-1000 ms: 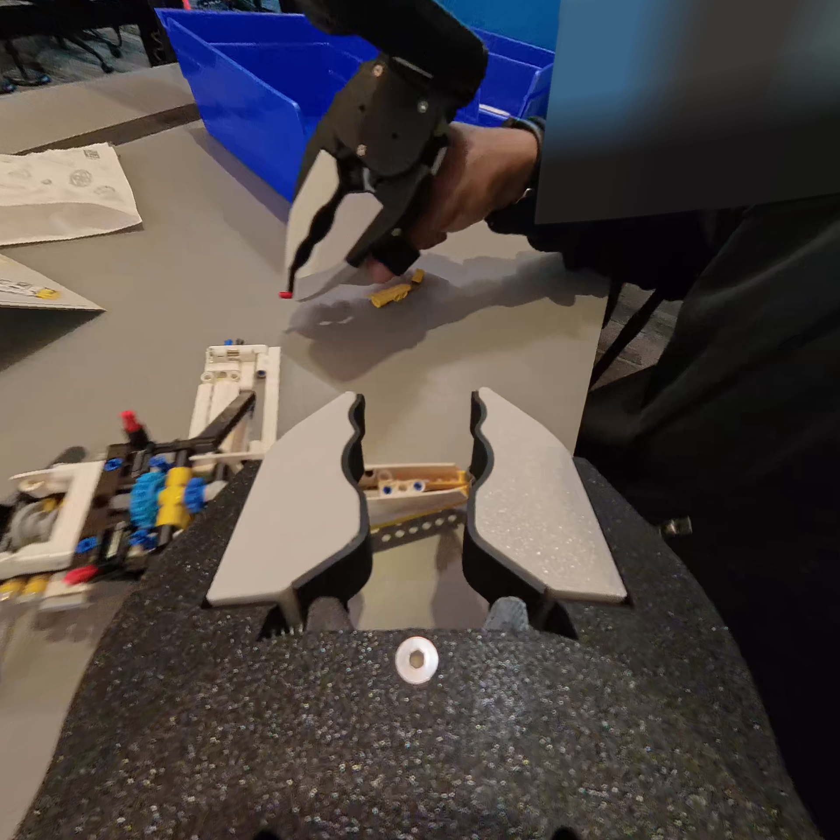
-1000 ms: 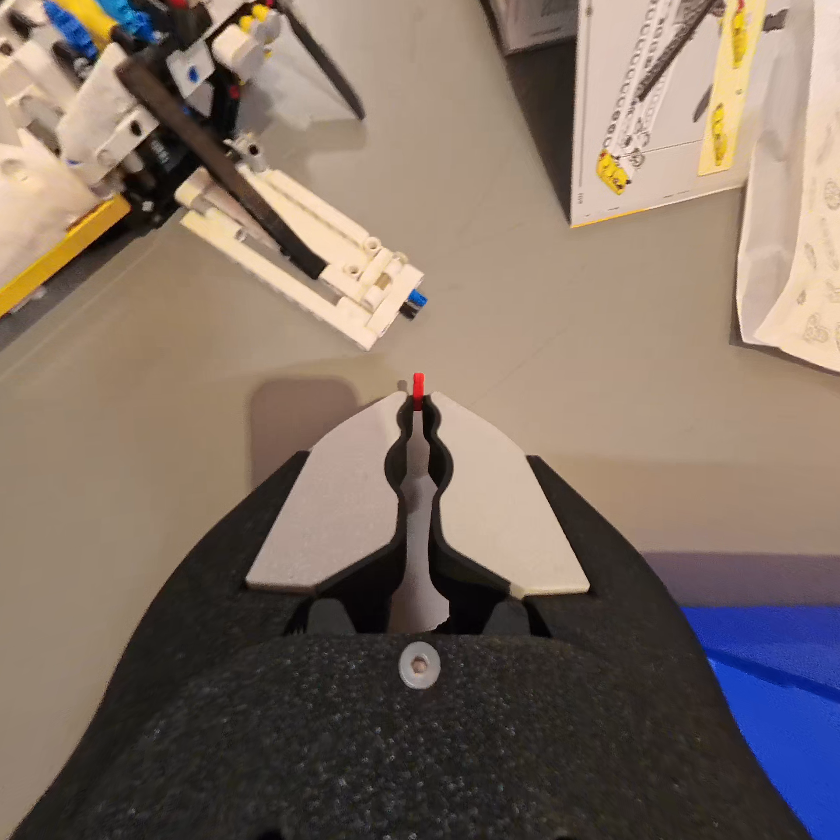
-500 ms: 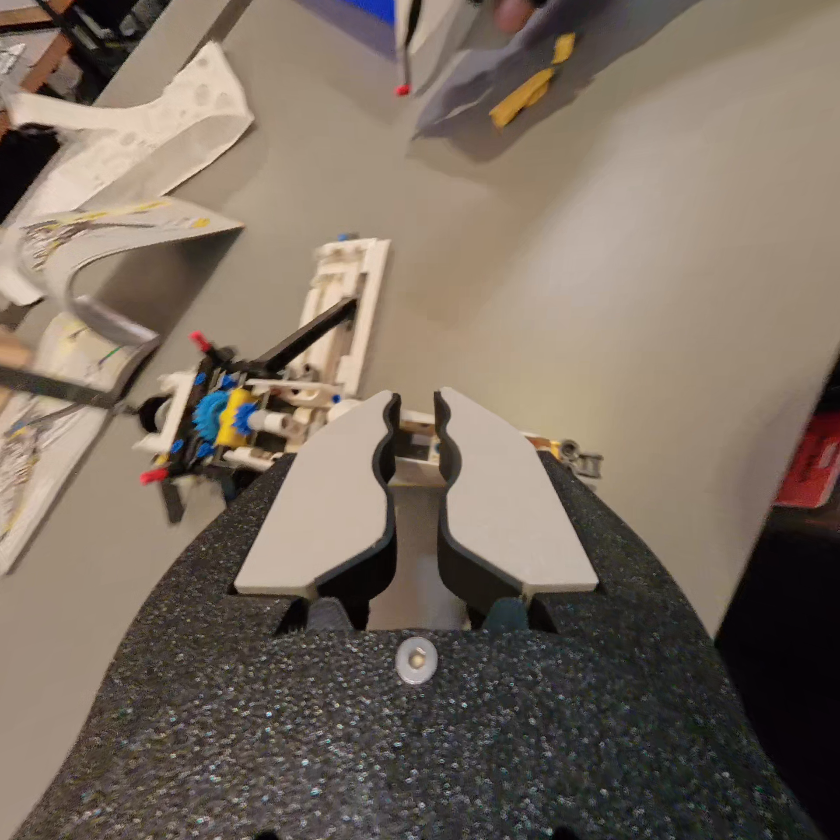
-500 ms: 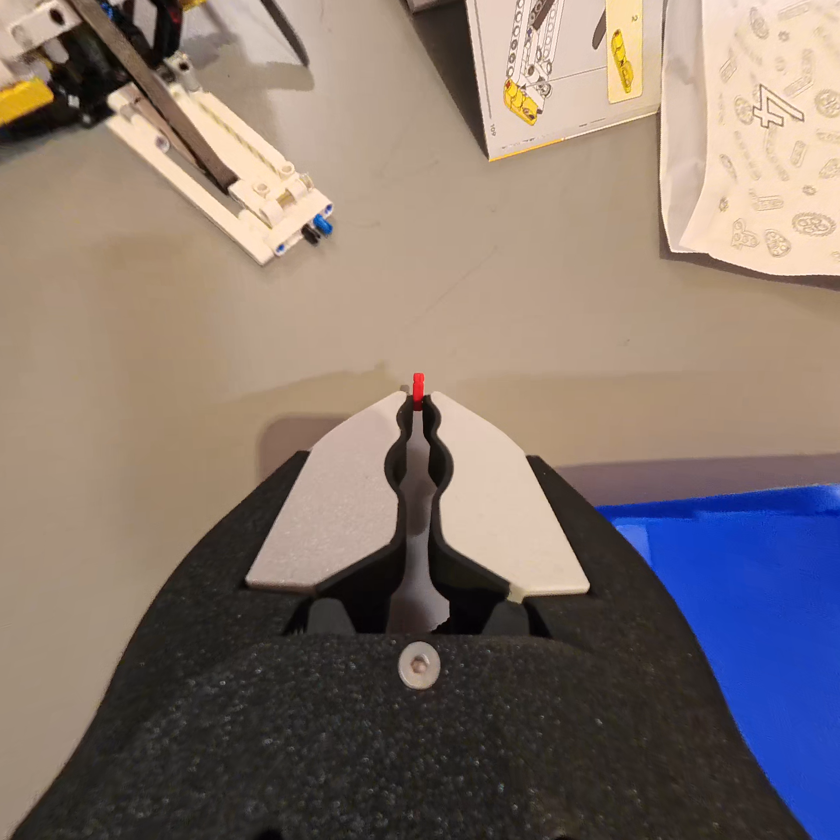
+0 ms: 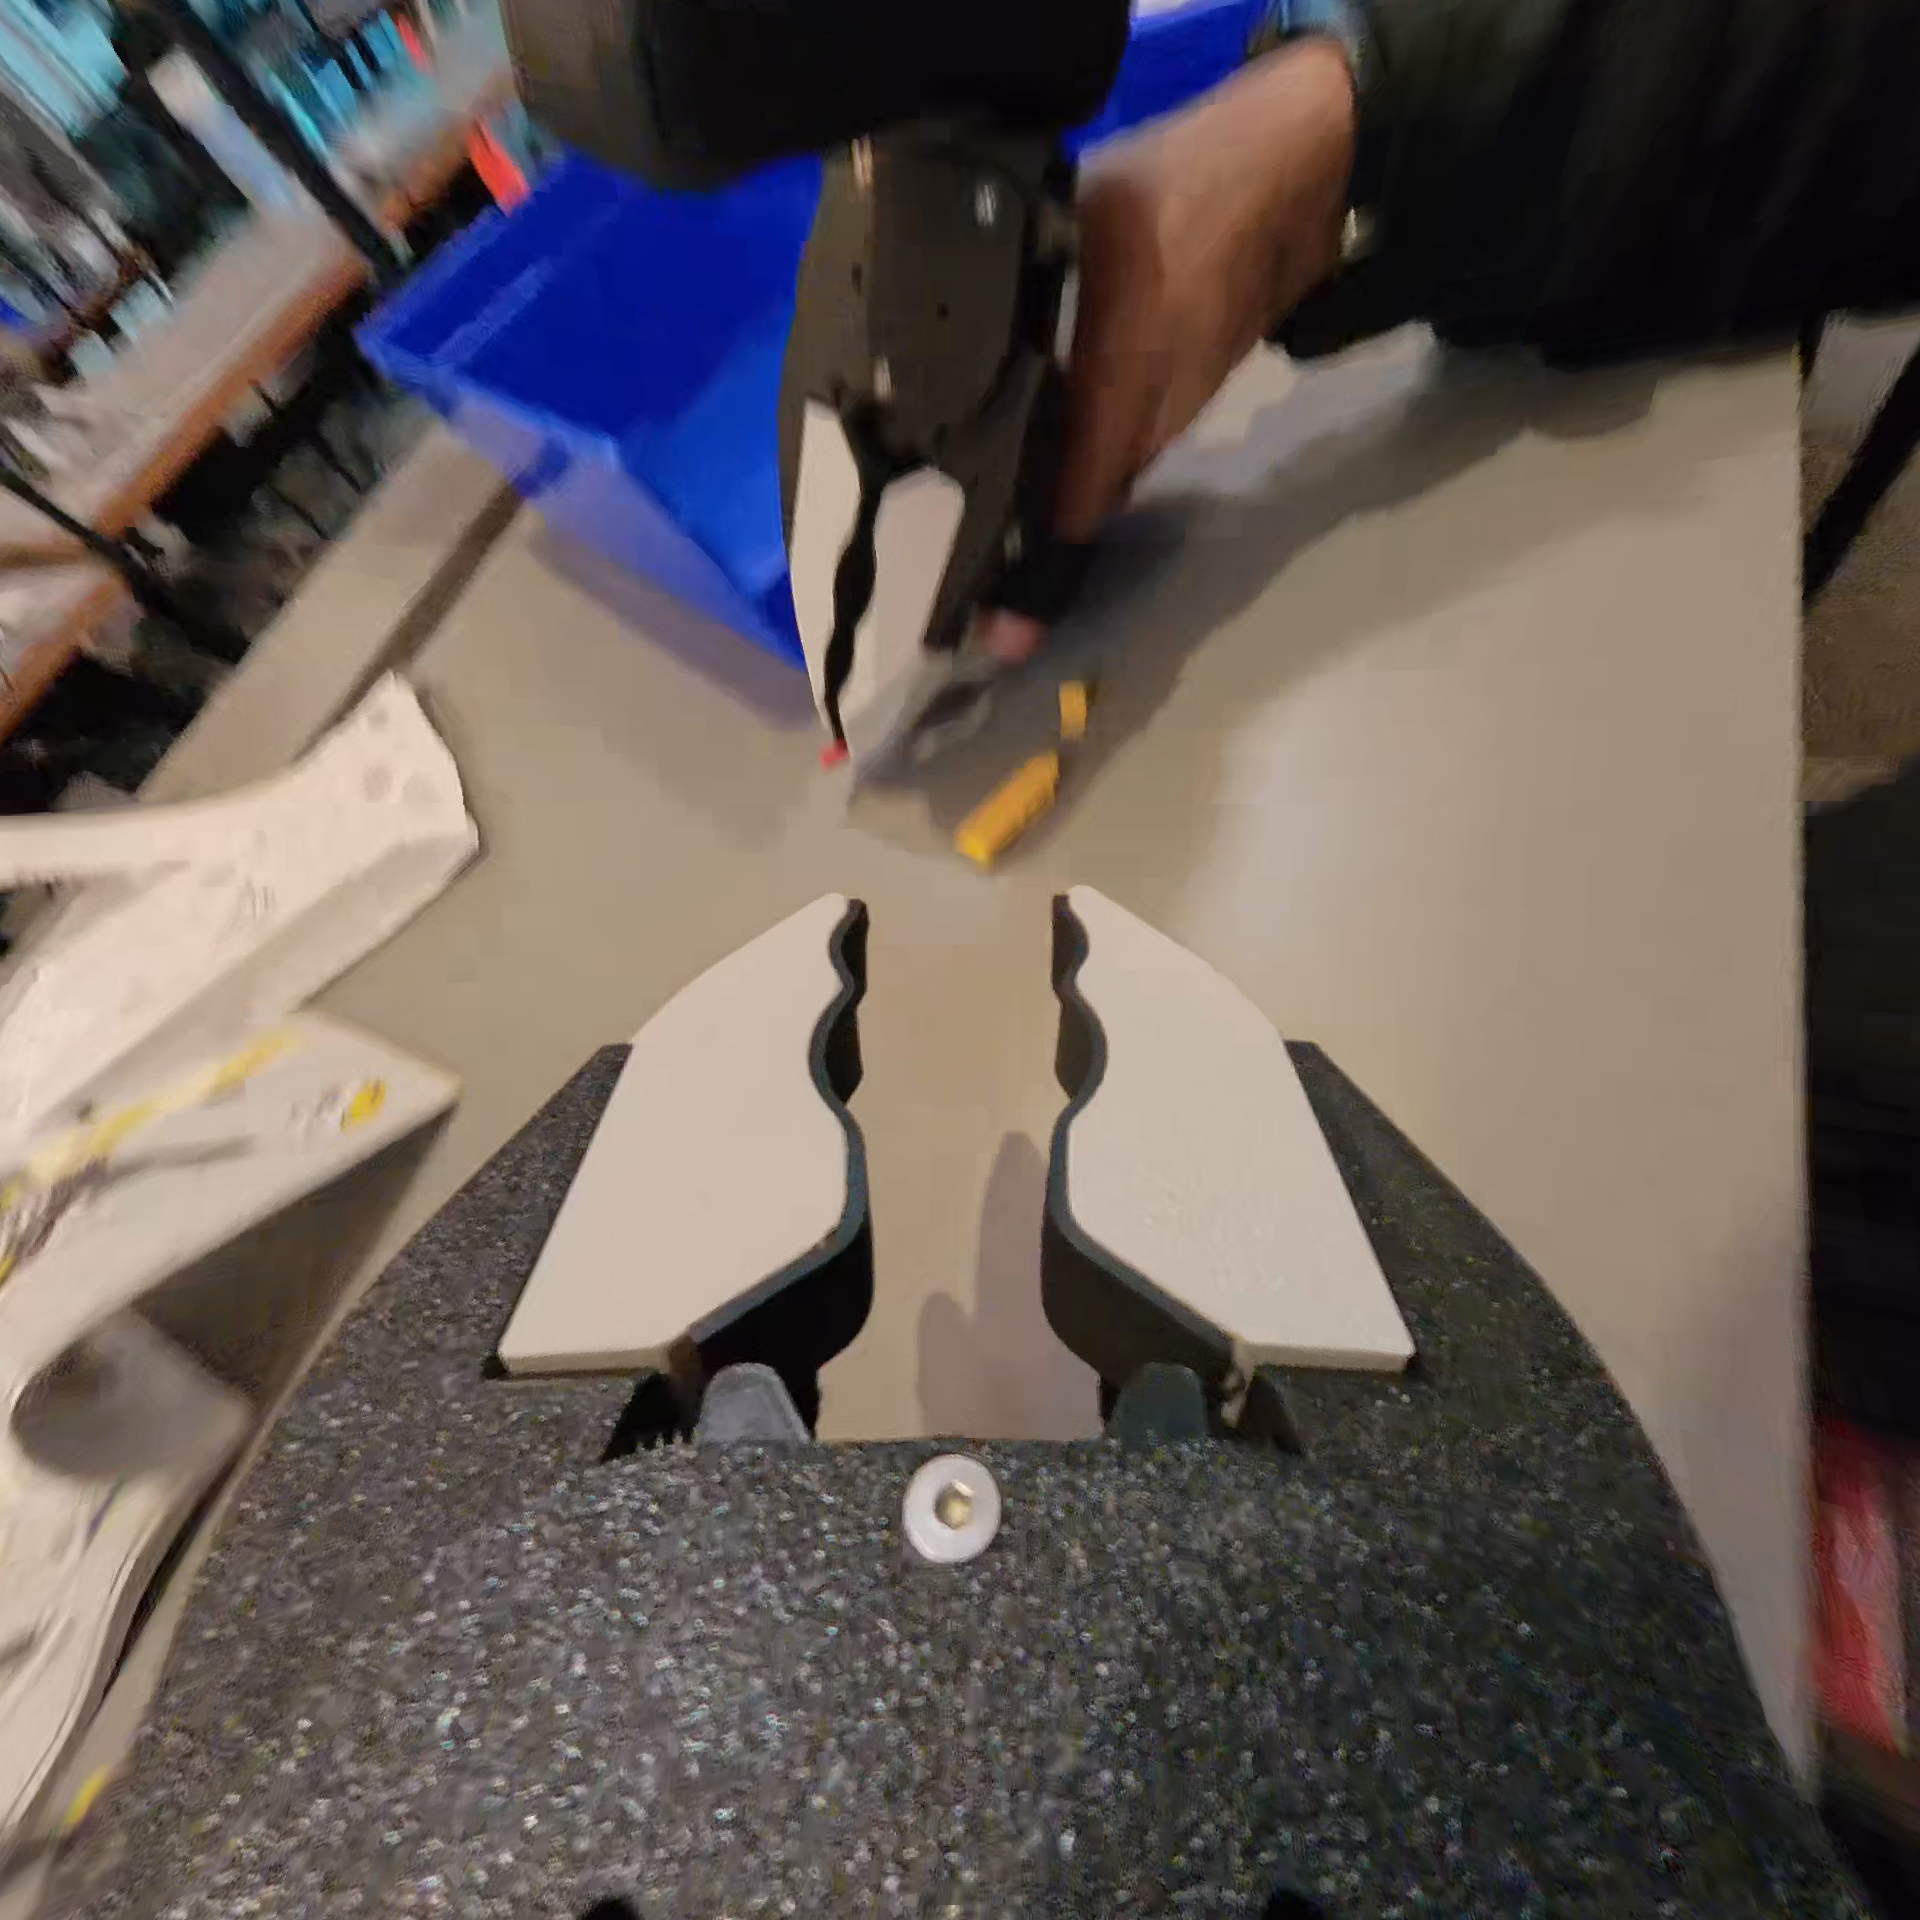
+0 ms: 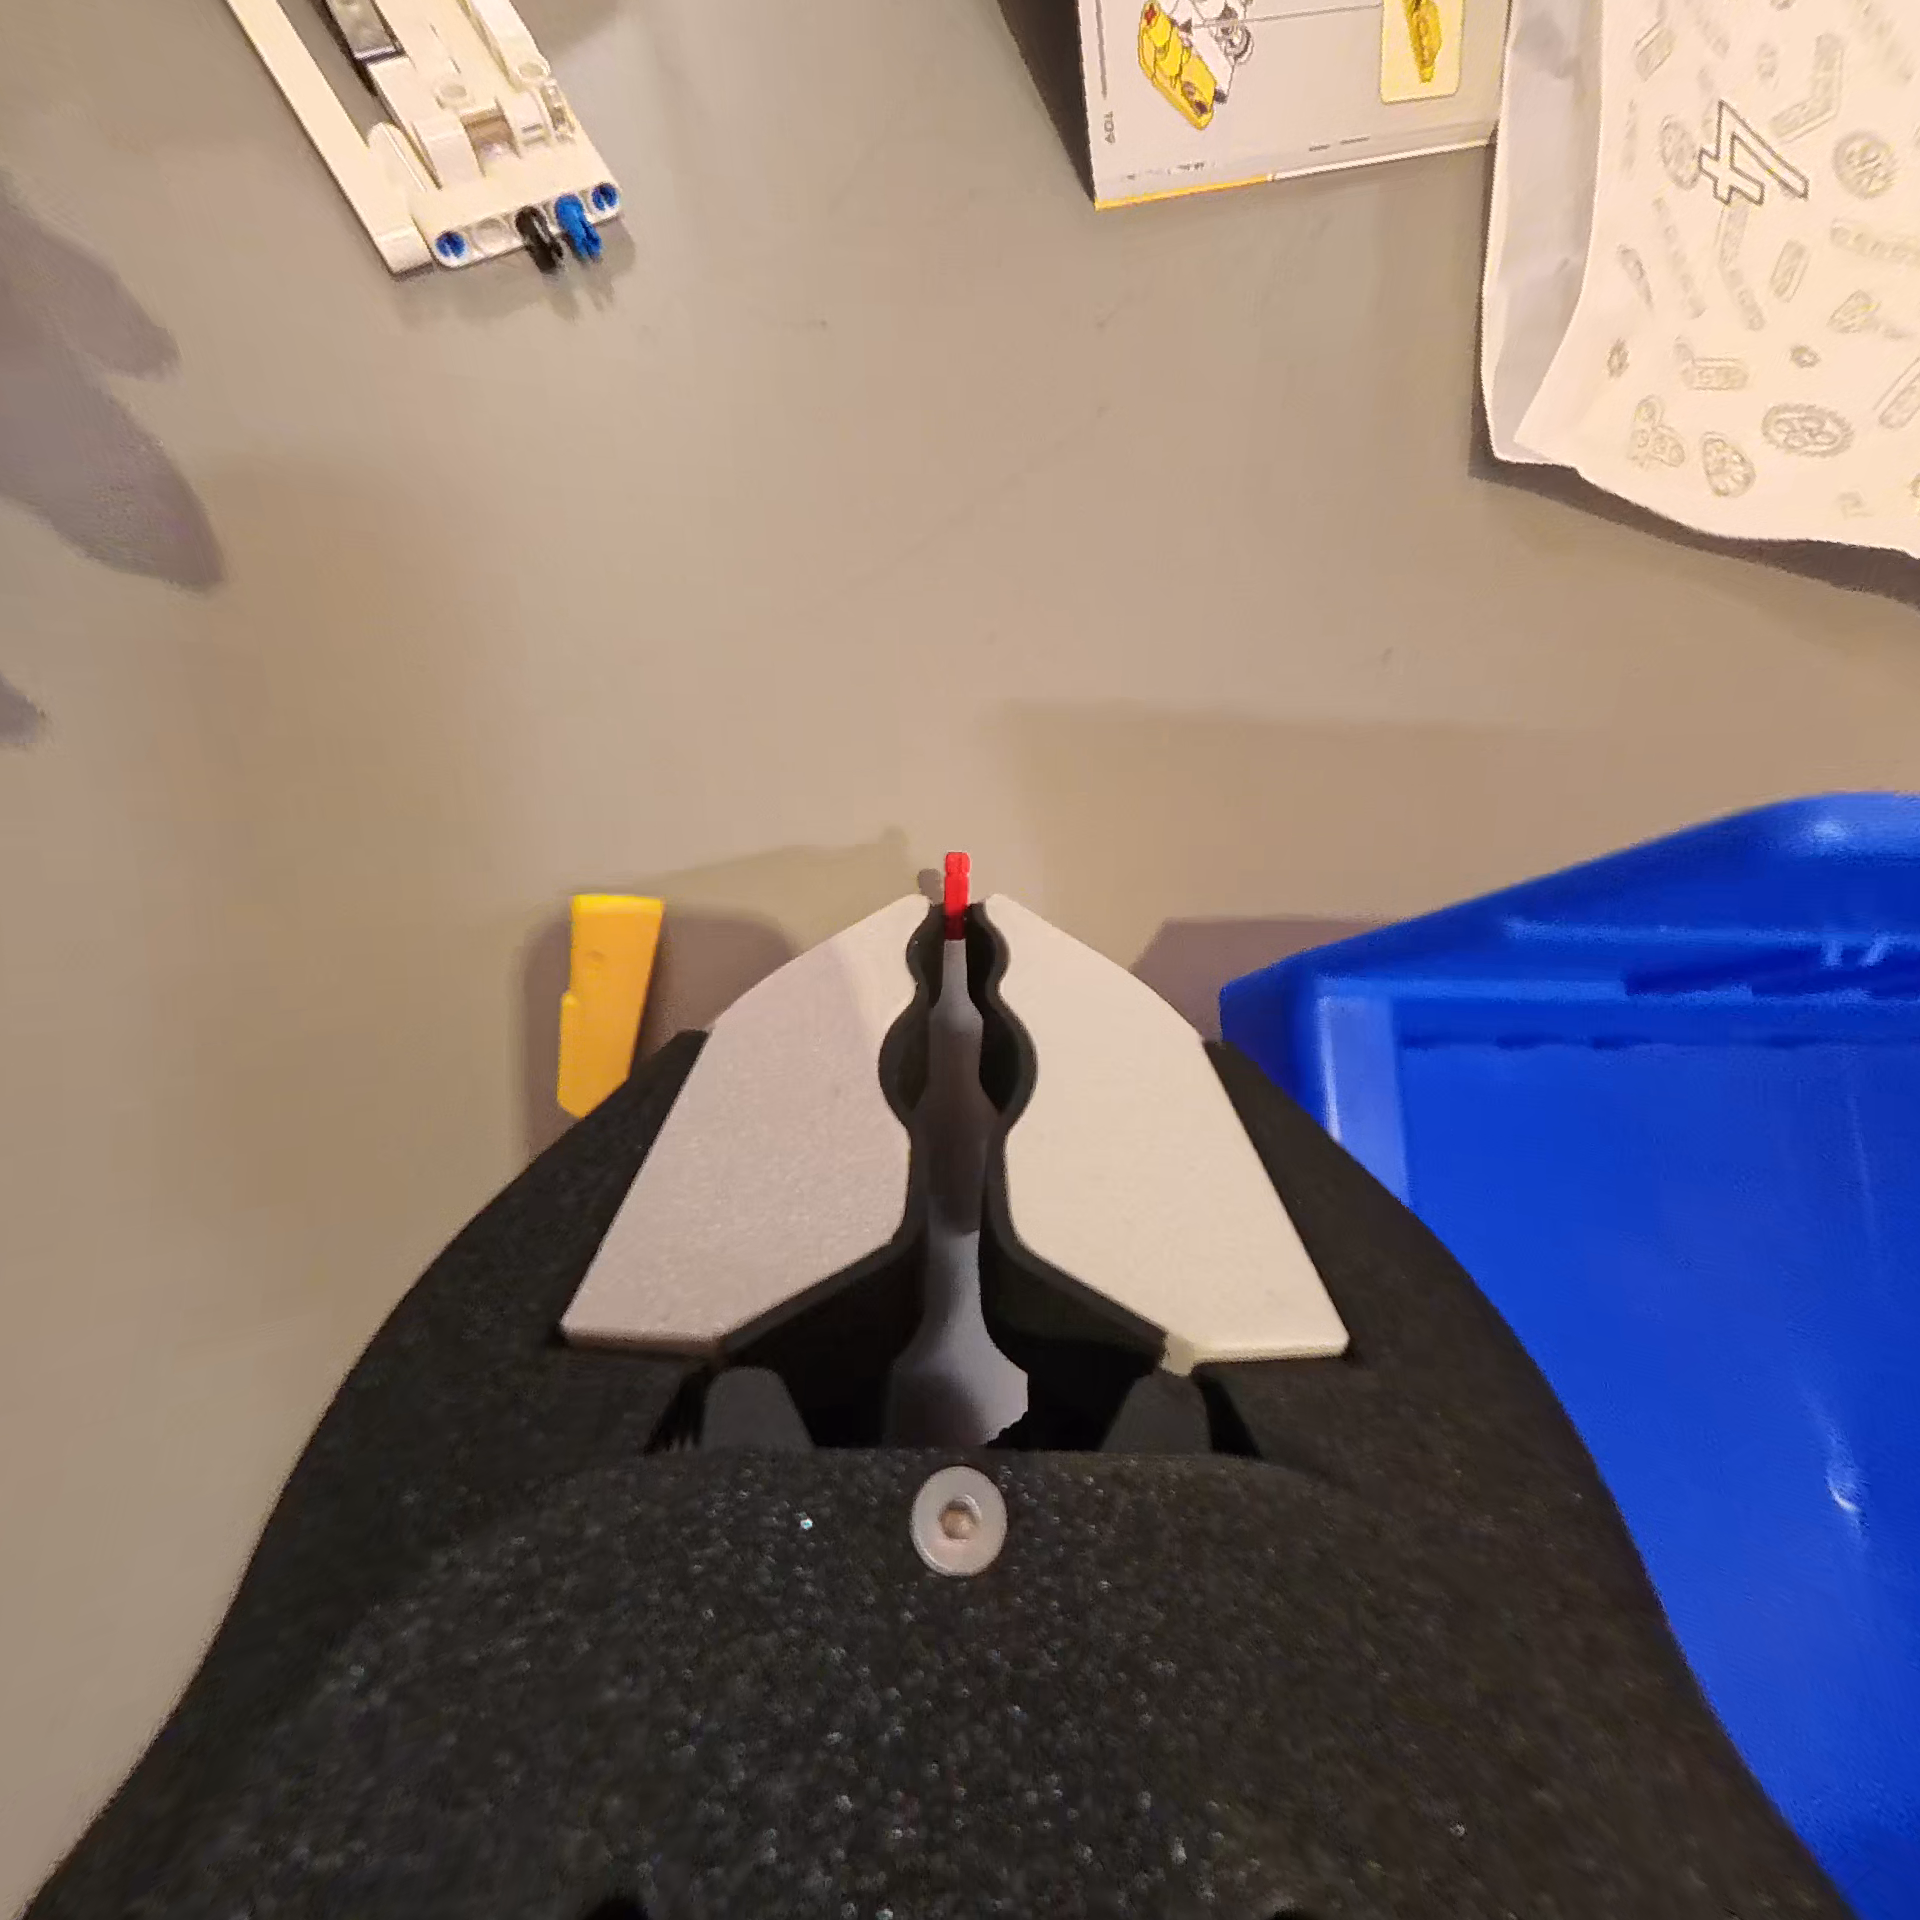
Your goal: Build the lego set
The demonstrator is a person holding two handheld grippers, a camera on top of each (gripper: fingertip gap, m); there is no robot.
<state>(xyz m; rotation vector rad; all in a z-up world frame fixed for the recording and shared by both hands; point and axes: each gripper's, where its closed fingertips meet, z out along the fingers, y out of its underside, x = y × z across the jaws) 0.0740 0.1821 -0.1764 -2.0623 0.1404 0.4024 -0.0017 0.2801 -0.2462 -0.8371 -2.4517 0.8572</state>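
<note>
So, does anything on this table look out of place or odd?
Nothing is damaged or spilled. One loose yellow piece lies alone on the grey table, beside the right tongs, which pinch a small red pin. The left tongs are open and empty.

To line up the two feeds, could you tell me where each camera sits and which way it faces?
Left wrist view: on the open left gripper, facing across the table at the right gripper and the person's hand.
Right wrist view: on the right gripper, looking down, pinching a red pin.
Shared: yellow piece, blue bin.
</note>
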